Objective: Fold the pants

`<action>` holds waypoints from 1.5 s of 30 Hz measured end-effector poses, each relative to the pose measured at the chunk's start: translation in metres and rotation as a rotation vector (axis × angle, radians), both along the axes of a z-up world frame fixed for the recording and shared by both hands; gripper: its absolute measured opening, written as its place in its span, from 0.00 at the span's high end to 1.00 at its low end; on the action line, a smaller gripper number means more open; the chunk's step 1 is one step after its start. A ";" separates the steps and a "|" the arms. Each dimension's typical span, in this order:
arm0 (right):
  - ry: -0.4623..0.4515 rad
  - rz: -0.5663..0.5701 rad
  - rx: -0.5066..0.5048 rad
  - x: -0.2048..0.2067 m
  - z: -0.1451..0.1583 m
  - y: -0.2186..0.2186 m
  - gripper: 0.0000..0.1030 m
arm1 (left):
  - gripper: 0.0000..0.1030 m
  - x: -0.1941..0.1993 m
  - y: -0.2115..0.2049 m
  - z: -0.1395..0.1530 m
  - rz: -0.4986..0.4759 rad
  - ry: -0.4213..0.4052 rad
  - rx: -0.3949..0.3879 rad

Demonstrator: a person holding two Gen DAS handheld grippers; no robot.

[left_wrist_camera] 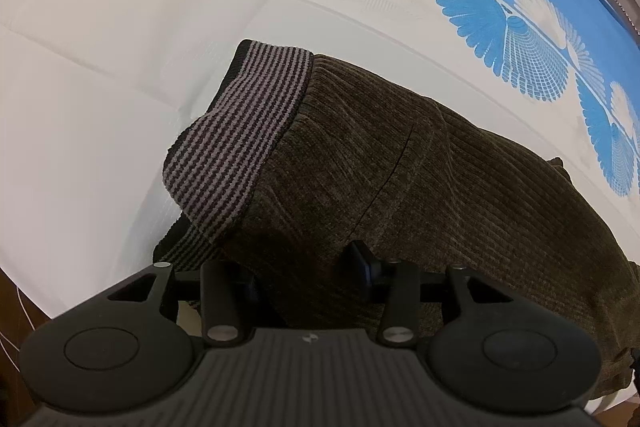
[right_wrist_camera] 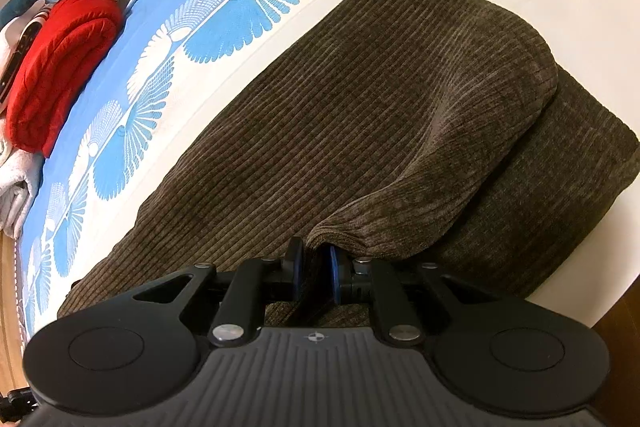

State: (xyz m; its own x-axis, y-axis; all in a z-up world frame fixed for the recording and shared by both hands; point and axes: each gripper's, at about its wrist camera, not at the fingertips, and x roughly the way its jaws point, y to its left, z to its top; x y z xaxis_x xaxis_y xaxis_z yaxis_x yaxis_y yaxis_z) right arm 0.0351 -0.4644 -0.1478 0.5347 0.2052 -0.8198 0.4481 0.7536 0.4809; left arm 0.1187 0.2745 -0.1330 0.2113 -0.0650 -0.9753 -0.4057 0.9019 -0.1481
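The dark brown corduroy pants (left_wrist_camera: 400, 163) lie on the bed, with a grey-and-black striped waistband (left_wrist_camera: 236, 131) at the left end. My left gripper (left_wrist_camera: 308, 269) has its jaws spread wide, with pants fabric lying between them near the waistband; only the right fingertip (left_wrist_camera: 362, 259) shows clearly. In the right wrist view the pants (right_wrist_camera: 360, 99) lie folded over, the upper layer bulging over a lower one. My right gripper (right_wrist_camera: 314, 263) is shut on a raised fold of the pants' near edge.
The bed sheet (left_wrist_camera: 100, 87) is white with a blue fan pattern (right_wrist_camera: 224, 15) toward the far side. A folded red garment (right_wrist_camera: 56, 67) and white towels (right_wrist_camera: 16, 187) sit at the bed's far edge, with plush toys behind. The wooden floor shows past the bed corner (right_wrist_camera: 624, 327).
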 end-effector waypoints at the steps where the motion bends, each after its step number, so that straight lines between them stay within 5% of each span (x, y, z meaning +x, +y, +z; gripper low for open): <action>1: -0.010 0.006 -0.012 0.000 0.002 0.001 0.90 | 0.58 -0.001 0.000 0.001 -0.002 -0.005 0.005; 3: -0.040 0.022 -0.047 -0.002 0.008 0.005 0.94 | 0.77 -0.003 0.000 0.004 -0.011 -0.018 0.020; 5: -0.077 0.014 -0.061 -0.005 0.016 0.006 0.94 | 0.80 -0.006 0.004 0.006 -0.009 -0.030 0.014; 19: -0.154 -0.272 0.202 -0.033 0.012 -0.044 0.94 | 0.75 -0.007 0.013 0.005 0.006 -0.029 -0.034; 22: -0.180 -0.379 0.162 -0.049 0.020 -0.054 0.83 | 0.73 -0.007 0.014 0.003 0.000 -0.026 -0.037; 25: -0.135 -0.486 0.042 -0.062 0.021 -0.067 0.68 | 0.73 -0.005 0.013 0.002 -0.004 -0.024 -0.034; 30: -0.033 -0.507 0.135 -0.068 -0.001 -0.077 0.66 | 0.68 -0.001 0.005 0.001 -0.022 -0.016 -0.013; 32: -0.027 -0.529 0.113 -0.071 0.001 -0.076 0.54 | 0.66 0.001 0.002 0.001 -0.033 -0.014 -0.004; 35: 0.007 -0.561 0.176 -0.072 -0.010 -0.074 0.52 | 0.64 0.002 0.001 0.000 -0.035 -0.009 0.001; 45: 0.081 -0.439 0.379 -0.043 -0.034 -0.047 0.49 | 0.62 0.003 0.000 -0.001 -0.046 -0.006 0.004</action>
